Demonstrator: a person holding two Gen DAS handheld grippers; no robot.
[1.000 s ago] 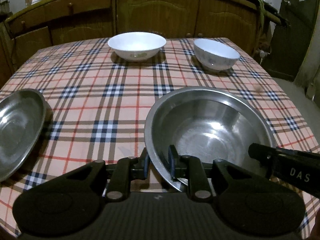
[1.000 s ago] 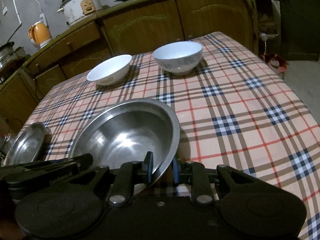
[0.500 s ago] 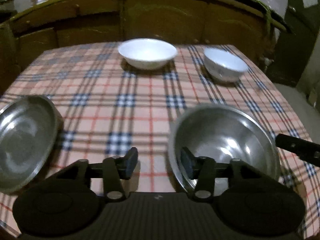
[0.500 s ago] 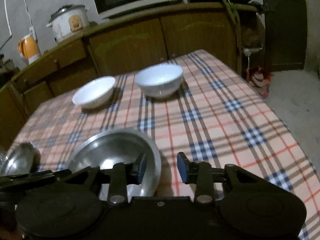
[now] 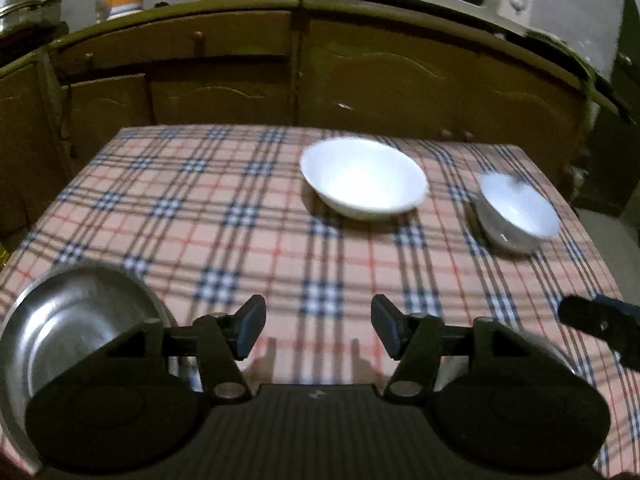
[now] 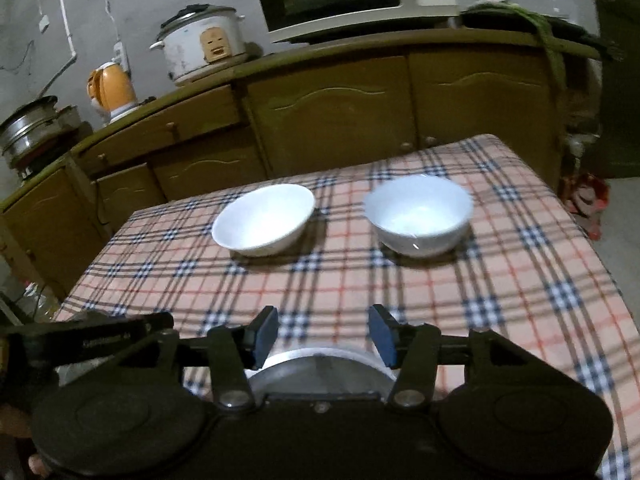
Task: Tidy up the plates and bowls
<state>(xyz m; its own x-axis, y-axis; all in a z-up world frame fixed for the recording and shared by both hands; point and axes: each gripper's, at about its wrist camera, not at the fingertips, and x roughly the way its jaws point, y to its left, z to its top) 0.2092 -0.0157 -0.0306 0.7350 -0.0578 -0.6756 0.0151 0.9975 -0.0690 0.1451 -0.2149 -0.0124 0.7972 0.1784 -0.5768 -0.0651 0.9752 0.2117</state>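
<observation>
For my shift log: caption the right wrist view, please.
Open right gripper above a steel bowl's rim, facing two white bowls on the plaid tablecloth.

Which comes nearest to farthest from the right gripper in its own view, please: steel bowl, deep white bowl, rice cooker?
1. Steel bowl: directly below the right gripper, at the near table edge.
2. Deep white bowl: mid-table, ahead and slightly right.
3. Rice cooker: on the counter behind, far left.
</observation>
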